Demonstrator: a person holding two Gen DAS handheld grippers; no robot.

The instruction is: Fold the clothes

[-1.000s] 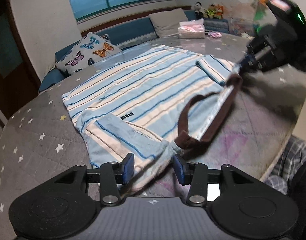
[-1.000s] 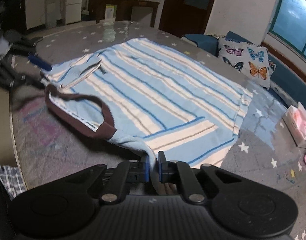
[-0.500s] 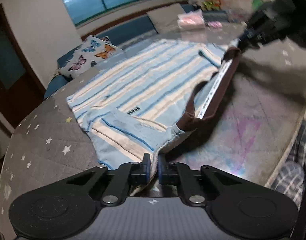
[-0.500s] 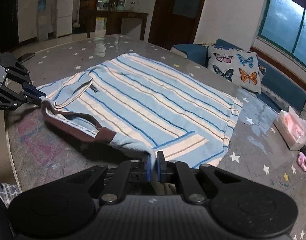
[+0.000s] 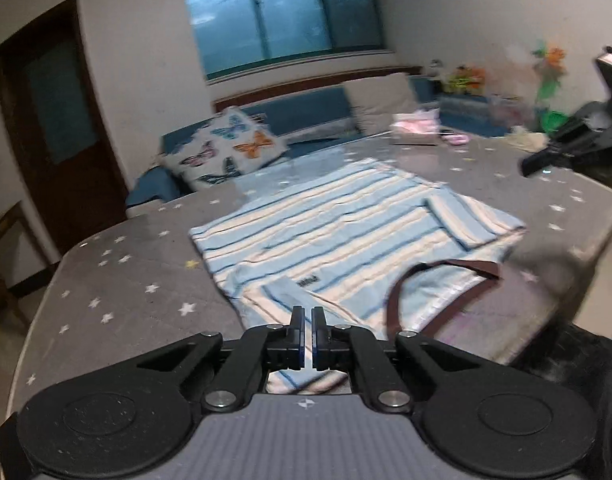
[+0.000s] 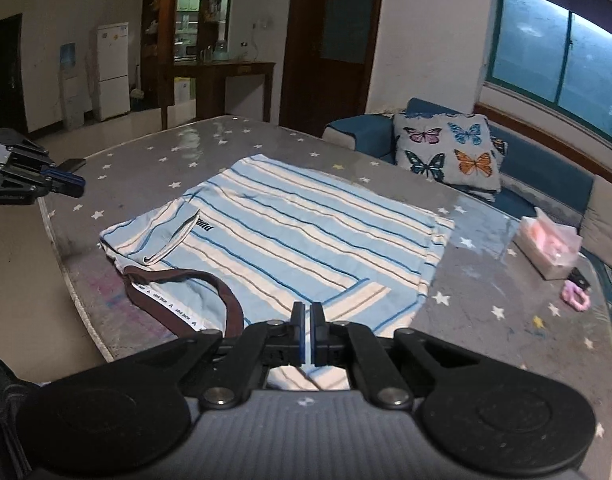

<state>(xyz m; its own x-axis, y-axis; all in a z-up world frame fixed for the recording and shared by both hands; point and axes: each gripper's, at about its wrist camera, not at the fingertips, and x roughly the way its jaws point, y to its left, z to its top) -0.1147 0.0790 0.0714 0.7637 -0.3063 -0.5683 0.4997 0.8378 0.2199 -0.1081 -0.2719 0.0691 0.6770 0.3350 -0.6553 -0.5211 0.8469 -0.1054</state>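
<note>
A light-blue striped shirt [image 5: 345,240] [image 6: 306,232] lies flat on the grey star-patterned table [image 6: 505,320]. Its brown collar [image 5: 445,272] [image 6: 186,276] rests near the front edge, and both sleeves are folded inward. My left gripper [image 5: 307,328] is shut and raised above the shirt's near shoulder. In the right wrist view the left gripper [image 6: 72,182] hangs clear of the cloth with nothing in it. My right gripper [image 6: 307,332] is shut too. From the left wrist view the right gripper [image 5: 529,168] floats above the table's right side, away from the shirt.
A butterfly cushion [image 6: 445,152] [image 5: 230,148] leans on the blue sofa behind the table. A pink tissue pack [image 6: 549,244] and a pink hair tie [image 6: 575,294] lie at the far right. A dark phone [image 6: 72,165] sits near the left table edge.
Both grippers held the shirt's shoulders lifted half a second ago. Now the shoulders and collar lie on the table, and both grippers have risen and pulled apart, empty.
</note>
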